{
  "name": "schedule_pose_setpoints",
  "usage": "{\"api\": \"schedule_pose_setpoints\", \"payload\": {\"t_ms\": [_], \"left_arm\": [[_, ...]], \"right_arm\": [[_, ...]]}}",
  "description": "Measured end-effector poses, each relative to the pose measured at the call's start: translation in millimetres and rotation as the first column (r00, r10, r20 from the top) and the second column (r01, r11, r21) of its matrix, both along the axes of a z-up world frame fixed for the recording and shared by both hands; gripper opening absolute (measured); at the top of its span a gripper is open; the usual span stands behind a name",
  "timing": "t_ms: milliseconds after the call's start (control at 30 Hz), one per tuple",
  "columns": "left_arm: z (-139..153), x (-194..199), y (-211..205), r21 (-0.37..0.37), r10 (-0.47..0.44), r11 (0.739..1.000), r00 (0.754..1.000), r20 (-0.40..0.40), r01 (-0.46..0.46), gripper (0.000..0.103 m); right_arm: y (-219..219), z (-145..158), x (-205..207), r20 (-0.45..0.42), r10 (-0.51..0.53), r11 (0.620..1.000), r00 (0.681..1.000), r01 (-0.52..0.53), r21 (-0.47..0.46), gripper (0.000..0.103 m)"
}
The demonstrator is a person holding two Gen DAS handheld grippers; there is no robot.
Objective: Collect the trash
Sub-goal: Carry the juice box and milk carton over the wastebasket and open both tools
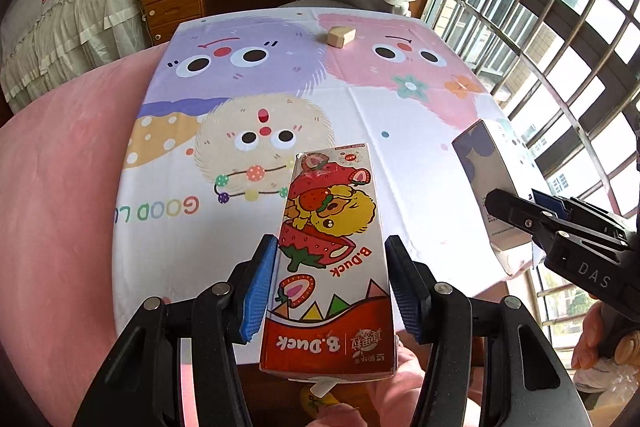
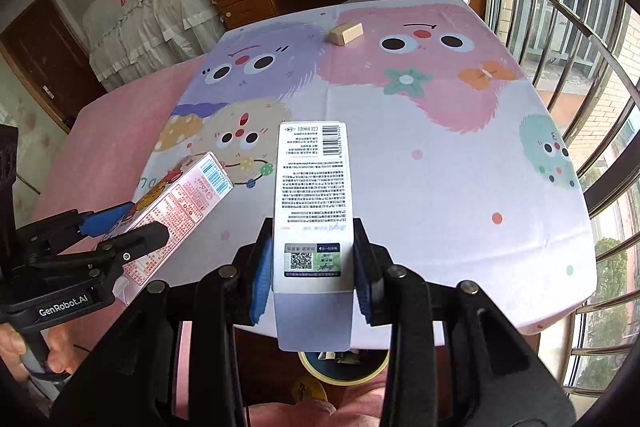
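Two cartons are in hand at once, one per gripper, both held above the near edge of the table with the cartoon-printed cloth [image 2: 460, 187]. Left gripper [image 1: 330, 291]: blue pads either side of the red-and-white strawberry "B.Duck" drink carton [image 1: 332, 259]; right pad looks a shade off the carton wall in the left wrist view, but the carton hangs clear of the cloth, so I judge it pinched. Right gripper [image 2: 312, 267]: pads pressed against both sides of the tall white carton with a barcode and QR label [image 2: 310, 211], held lengthwise, printed side up. One small beige block-shaped item [image 1: 341, 35] sits alone at the far end of the cloth, well apart from both tools. Below the table edge, under the white carton, a round yellow-rimmed bin [image 2: 344, 367] with scraps inside is partly visible. Step in hand, as I read it: carrying both cartons off the table toward disposal. Next move calls for bringing each carton over the bin mouth and spreading the jaws, one at a time to avoid collision; then reaching far for the beige piece.
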State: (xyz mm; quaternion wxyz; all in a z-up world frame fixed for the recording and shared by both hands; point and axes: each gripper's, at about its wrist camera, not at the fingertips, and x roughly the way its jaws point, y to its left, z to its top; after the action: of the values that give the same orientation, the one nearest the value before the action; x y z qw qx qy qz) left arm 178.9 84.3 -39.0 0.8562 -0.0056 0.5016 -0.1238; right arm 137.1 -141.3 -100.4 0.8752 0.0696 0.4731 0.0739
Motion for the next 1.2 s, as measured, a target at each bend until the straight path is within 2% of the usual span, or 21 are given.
{"api": "schedule_pose_setpoints", "payload": {"t_ms": [100, 233, 367, 467, 700, 867, 1033, 1100, 1133, 1167, 1200], "left_arm": [[-14, -39, -1, -0.008, -0.062, 0.998, 0.998, -0.023, 0.062, 0.055], [-40, -86, -1, -0.031, -0.132, 0.991, 0.989, -0.071, 0.130, 0.055], [-78, -122, -3, -0.048, -0.175, 0.984, 0.975, -0.137, 0.169, 0.055], [-118, -139, -12, -0.052, -0.185, 0.983, 0.956, -0.228, 0.178, 0.055], [-226, -155, -42, -0.025, -0.215, 0.975, 0.912, -0.350, 0.221, 0.055], [-300, -149, -55, -0.006, -0.194, 0.978, 0.898, -0.394, 0.208, 0.055], [-345, -141, -54, -0.005, -0.155, 0.986, 0.900, -0.408, 0.168, 0.055], [-357, -138, -53, 0.002, -0.149, 0.986, 0.898, -0.414, 0.165, 0.058], [-361, -138, -51, 0.011, -0.140, 0.987, 0.899, -0.414, 0.159, 0.061], [-366, -137, -48, 0.020, -0.127, 0.989, 0.901, -0.415, 0.149, 0.071], [-369, -136, -44, 0.027, -0.115, 0.990, 0.902, -0.417, 0.139, 0.077]], "right_arm": [[9, -11, -53, -0.029, 0.016, 1.000, 0.999, -0.016, 0.004, 0.031], [23, -43, -113, -0.114, 0.065, 0.998, 0.991, -0.065, -0.003, 0.031], [30, -93, -152, -0.248, 0.074, 0.997, 0.966, -0.076, 0.003, 0.031], [25, -136, -166, -0.335, 0.042, 0.999, 0.941, -0.039, 0.016, 0.031], [3, -270, -171, -0.484, -0.039, 0.998, 0.874, 0.058, 0.024, 0.031], [-7, -350, -173, -0.539, -0.055, 0.995, 0.841, 0.092, 0.043, 0.032], [-13, -396, -150, -0.543, -0.057, 0.990, 0.838, 0.115, 0.075, 0.033], [-15, -408, -144, -0.548, -0.057, 0.989, 0.835, 0.122, 0.083, 0.040], [-16, -411, -141, -0.551, -0.061, 0.989, 0.832, 0.125, 0.080, 0.050], [-17, -413, -139, -0.551, -0.061, 0.988, 0.832, 0.128, 0.083, 0.056], [-18, -414, -139, -0.548, -0.057, 0.987, 0.834, 0.129, 0.094, 0.056]]}}
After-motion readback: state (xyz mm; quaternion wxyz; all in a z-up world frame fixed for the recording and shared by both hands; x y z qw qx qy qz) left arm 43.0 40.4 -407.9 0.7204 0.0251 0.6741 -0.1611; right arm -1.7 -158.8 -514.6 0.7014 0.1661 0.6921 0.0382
